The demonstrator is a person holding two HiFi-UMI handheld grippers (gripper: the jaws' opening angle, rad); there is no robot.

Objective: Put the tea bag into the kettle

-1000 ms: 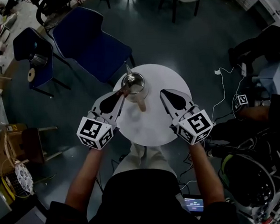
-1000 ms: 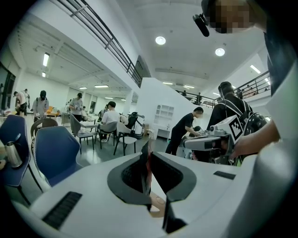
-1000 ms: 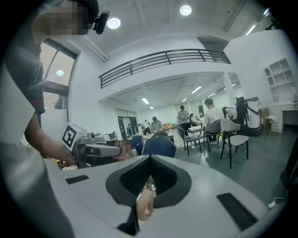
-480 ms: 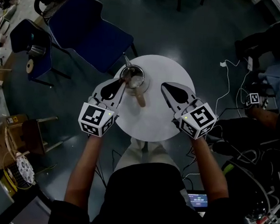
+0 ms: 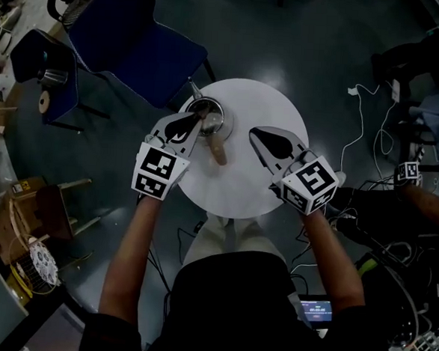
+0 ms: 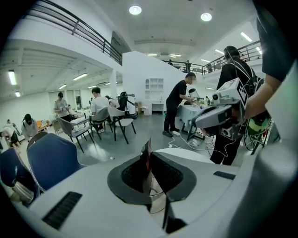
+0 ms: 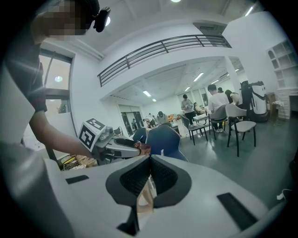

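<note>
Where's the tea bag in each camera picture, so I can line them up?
Head view: the tea bag is at the left gripper's tip, over the kettle on the round table.
Left gripper view: the tea bag is at centre, pinched upright between the jaws.
Right gripper view: the tea bag is a small reddish piece at the left gripper's tip, mid-frame.
Shared landmark: the blue chair.
</note>
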